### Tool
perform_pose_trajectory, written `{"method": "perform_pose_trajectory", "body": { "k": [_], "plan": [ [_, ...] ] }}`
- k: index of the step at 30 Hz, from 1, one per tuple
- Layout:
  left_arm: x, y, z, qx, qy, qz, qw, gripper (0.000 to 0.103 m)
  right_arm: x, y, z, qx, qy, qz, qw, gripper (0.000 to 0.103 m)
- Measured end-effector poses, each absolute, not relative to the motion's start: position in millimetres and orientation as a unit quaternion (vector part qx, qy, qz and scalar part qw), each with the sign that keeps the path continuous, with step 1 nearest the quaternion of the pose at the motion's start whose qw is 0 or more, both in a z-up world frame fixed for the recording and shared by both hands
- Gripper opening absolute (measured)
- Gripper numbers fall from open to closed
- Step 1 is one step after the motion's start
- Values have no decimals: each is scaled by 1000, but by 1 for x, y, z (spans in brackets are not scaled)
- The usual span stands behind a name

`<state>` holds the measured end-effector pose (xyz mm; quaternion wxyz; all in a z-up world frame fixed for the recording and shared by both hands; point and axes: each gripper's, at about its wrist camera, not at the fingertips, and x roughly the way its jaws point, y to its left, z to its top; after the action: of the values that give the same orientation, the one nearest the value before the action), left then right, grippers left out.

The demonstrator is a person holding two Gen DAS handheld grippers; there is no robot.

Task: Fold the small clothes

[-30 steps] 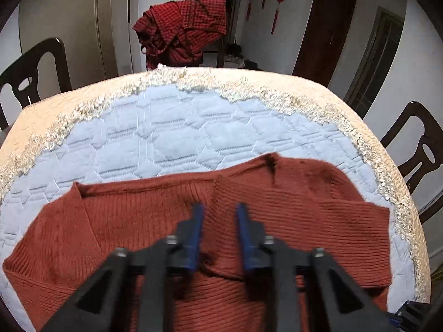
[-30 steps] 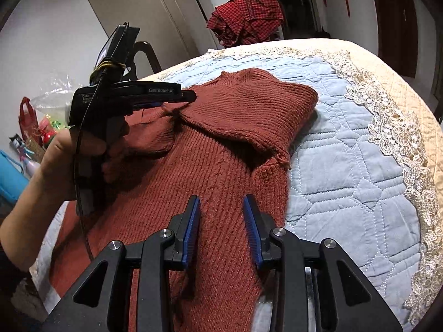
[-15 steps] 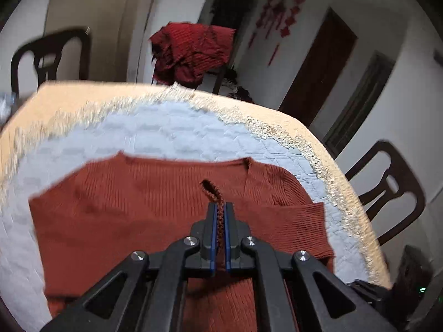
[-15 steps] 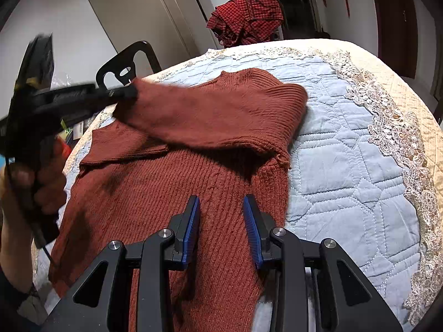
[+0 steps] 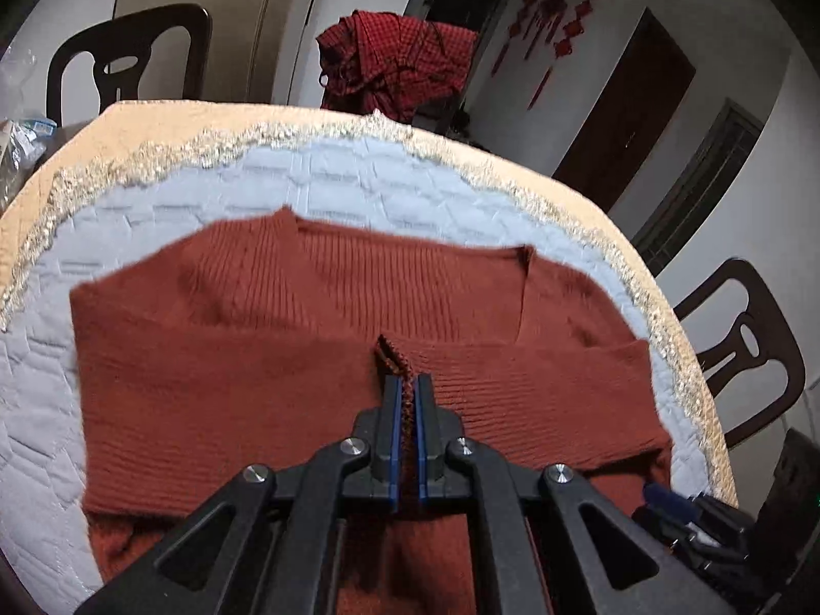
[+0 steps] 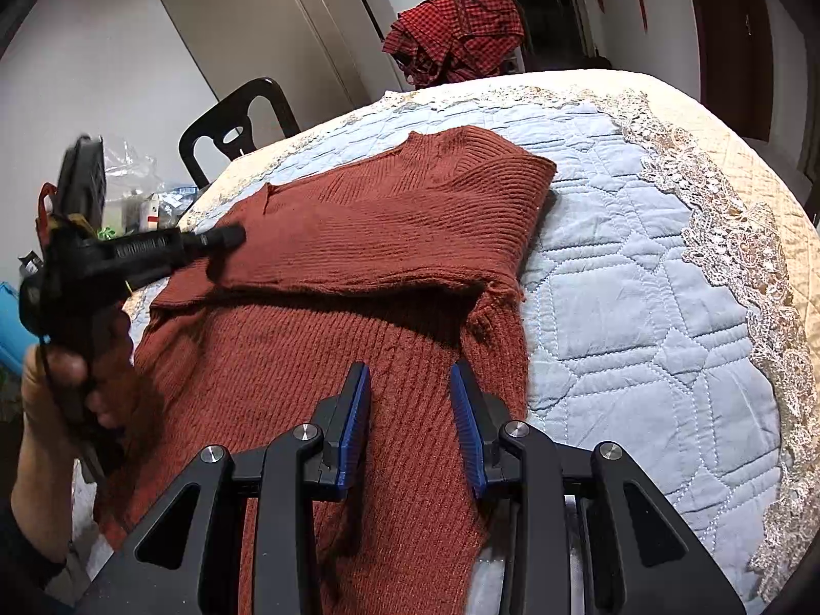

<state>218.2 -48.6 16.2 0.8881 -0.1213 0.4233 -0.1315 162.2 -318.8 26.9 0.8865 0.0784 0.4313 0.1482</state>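
A rust-red knitted sweater (image 5: 246, 389) lies flat on the blue quilted cloth (image 5: 328, 179) of a round table. One sleeve is folded across its chest. My left gripper (image 5: 407, 382) is shut on the ribbed edge of that sleeve, which sticks up between the blue pads. In the right wrist view the left gripper (image 6: 225, 238) holds the sleeve end over the far left side of the sweater (image 6: 389, 236), with a hand around its grip. My right gripper (image 6: 410, 374) hovers open over the sweater's lower body, with knit fabric below the pads and nothing pinched.
A red checked garment (image 5: 394, 61) hangs over a chair beyond the table. Dark chairs stand at the back left (image 5: 128, 56) and right (image 5: 748, 338). Lace trim (image 6: 743, 246) rings the quilt. Bags and clutter (image 6: 138, 195) lie past the table's left edge.
My left gripper's jaws closed on the sleeve edge and carried it leftward across the chest in the right wrist view, then lowered it. The right gripper has not moved.
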Motion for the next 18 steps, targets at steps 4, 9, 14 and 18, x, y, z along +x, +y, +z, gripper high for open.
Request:
{"method": "perform_pose_trajectory", "body": {
  "k": [4, 9, 14, 18],
  "plan": [
    [216, -55, 12, -112, 424, -138, 888, 6, 162, -319, 28, 80, 431, 146, 887, 33],
    [219, -57, 15, -118, 422, -149, 887, 6, 169, -315, 33, 79, 429, 139, 889, 33],
    [222, -61, 18, -124, 423, -159, 883, 6, 189, -315, 33, 70, 436, 119, 889, 32],
    [226, -64, 15, -122, 426, -164, 881, 6, 194, -329, 37, 79, 427, 99, 895, 31]
  ]
}}
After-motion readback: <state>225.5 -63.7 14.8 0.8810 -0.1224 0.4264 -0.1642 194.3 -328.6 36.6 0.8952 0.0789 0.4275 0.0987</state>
